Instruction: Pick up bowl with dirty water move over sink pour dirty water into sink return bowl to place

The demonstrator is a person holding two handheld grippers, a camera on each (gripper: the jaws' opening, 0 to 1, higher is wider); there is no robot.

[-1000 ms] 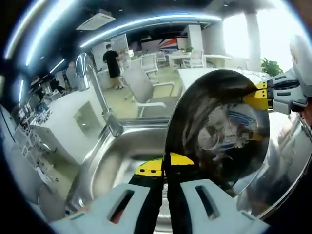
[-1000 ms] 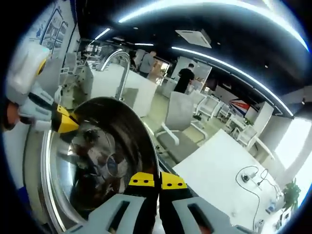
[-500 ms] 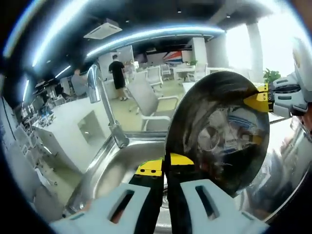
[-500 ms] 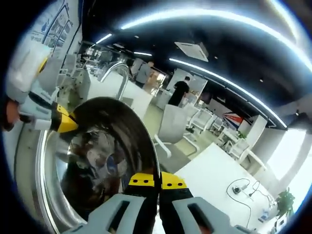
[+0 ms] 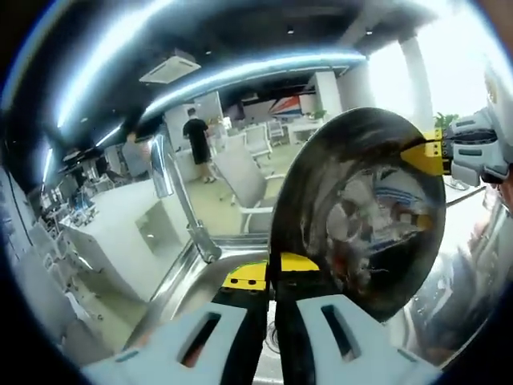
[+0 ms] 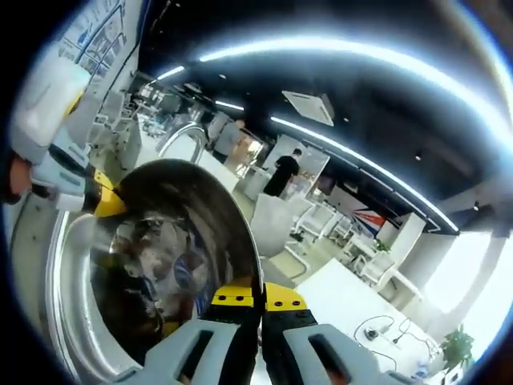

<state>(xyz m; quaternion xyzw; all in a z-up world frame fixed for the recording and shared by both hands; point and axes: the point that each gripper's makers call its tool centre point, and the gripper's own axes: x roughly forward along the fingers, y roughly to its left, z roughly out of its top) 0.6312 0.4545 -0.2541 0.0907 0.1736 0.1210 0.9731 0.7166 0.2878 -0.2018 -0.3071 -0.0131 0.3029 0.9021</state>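
In the left gripper view, the left gripper [image 5: 268, 277] has its jaws pinching the near rim of the steel bowl [image 5: 361, 216]. The bowl is tipped on its edge above the sink [image 5: 200, 281]. At the far rim, the right gripper [image 5: 437, 156] also pinches the bowl. Behind the sink stands the faucet [image 5: 172, 188]. Farther away are white chairs [image 5: 240, 172] and a standing person [image 5: 196, 140].

In the right gripper view, the right gripper [image 6: 260, 301] pinches the bowl [image 6: 172, 249], and the left gripper [image 6: 100, 200] holds the opposite rim.

Count's pretty simple: one steel bowl [image 5: 361, 216], one sink [image 5: 200, 281] with one faucet [image 5: 172, 184], two tools, left tool [image 5: 268, 277] and right tool [image 6: 250, 298], both pinching the rim.
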